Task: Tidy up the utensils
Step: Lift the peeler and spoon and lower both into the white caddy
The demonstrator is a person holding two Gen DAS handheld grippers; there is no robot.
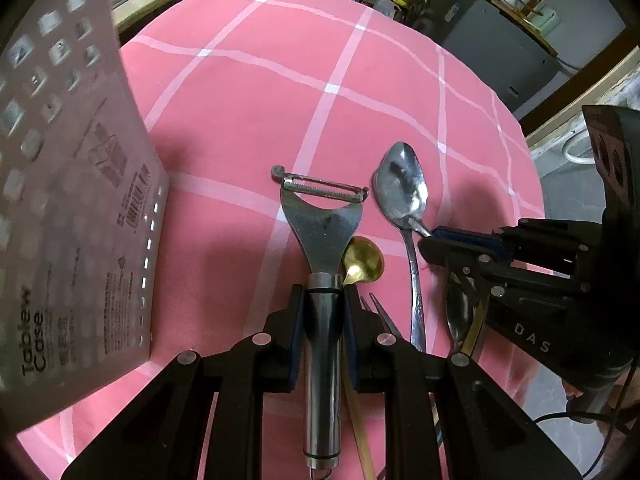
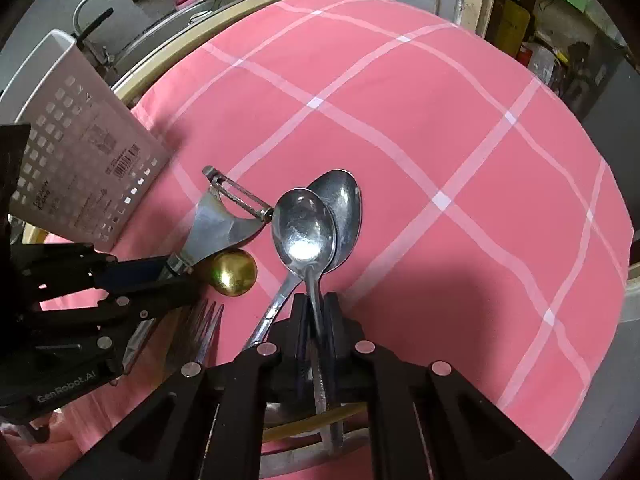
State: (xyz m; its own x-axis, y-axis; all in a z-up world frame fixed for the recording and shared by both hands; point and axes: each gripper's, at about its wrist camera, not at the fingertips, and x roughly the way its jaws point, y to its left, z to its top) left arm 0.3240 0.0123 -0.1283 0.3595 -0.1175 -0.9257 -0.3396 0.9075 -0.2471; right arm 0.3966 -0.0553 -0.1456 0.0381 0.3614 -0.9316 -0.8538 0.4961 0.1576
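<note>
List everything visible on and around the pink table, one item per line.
tablecloth: one, pink with white check lines, covering the table
peeler: one, steel, handle clamped in the left gripper
steel spoons: two, silver, bowls overlapping mid-table; one handle clamped in the right gripper
gold spoon: one, brass-coloured, beside the peeler
fork: one, silver, tines near the gold spoon
utensil case: one, white, perforated, standing at the cloth's left edge
faucet: one, chrome, behind the case
left gripper: one, black, shut on the peeler
right gripper: one, black, shut on a spoon
</note>
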